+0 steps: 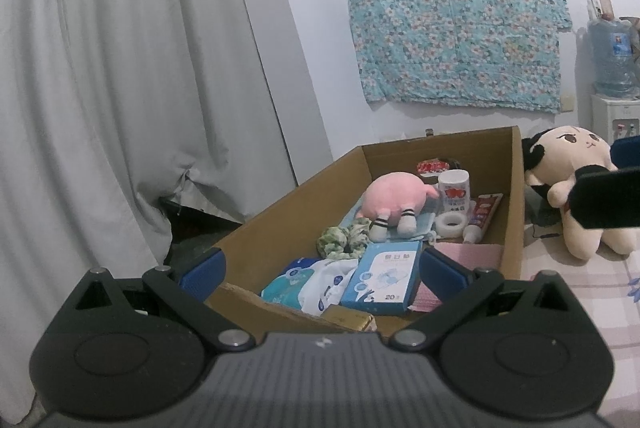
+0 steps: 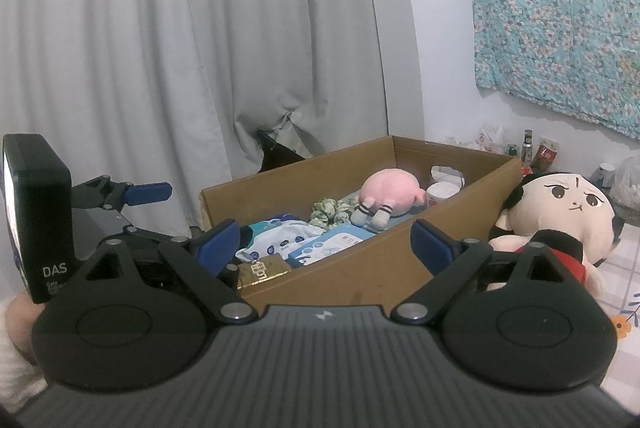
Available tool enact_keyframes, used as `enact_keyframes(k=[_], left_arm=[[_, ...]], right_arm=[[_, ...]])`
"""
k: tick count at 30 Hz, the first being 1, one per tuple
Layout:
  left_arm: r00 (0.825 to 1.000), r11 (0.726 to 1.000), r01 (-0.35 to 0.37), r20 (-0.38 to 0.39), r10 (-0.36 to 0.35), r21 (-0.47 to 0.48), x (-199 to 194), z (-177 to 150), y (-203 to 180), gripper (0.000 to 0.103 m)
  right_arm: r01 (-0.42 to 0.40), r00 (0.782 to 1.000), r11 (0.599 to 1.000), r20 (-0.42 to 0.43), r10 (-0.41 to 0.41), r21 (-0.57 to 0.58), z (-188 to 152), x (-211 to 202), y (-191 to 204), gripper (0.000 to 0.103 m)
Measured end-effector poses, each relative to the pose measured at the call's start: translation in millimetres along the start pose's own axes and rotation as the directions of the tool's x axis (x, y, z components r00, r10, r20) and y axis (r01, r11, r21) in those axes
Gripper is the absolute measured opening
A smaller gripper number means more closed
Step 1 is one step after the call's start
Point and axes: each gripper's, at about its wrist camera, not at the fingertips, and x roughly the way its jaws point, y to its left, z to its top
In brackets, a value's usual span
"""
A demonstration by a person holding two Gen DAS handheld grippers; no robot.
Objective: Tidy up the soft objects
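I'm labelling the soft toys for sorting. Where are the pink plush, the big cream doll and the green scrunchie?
pink plush (image 1: pixel 390 198): left wrist view, on its round body.
big cream doll (image 2: pixel 568 206): right wrist view, on its face.
green scrunchie (image 1: pixel 344 238): left wrist view, on its ruffled fabric.

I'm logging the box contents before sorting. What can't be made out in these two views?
- Box floor near the right wall: right wrist view, hidden by that wall.
- Doll lower body: right wrist view, behind the right gripper; in the left wrist view a black gripper part crosses it.
- Pink plush face: turned away in both views.
- Blue carton small print: too small.
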Motion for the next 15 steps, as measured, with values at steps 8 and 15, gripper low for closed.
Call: enact_keyframes(k=[8, 15], left_arm=[[1.0, 1.0, -0.009, -0.011, 0.009, -0.009, -2.7, 0.6, -0.3, 0.103], [1.0, 1.0, -0.023, -0.012, 0.023, 0.021, -4.9, 2.7, -4.9, 0.103]], right_arm=[[-0.005, 1.0, 1.0, 0.005, 0.005, 0.008, 1.3, -0.7, -0.7, 0.094], [0.003, 1.0, 1.0, 0.005, -0.003, 0.013, 1.6, 0.8, 0.2, 0.094]])
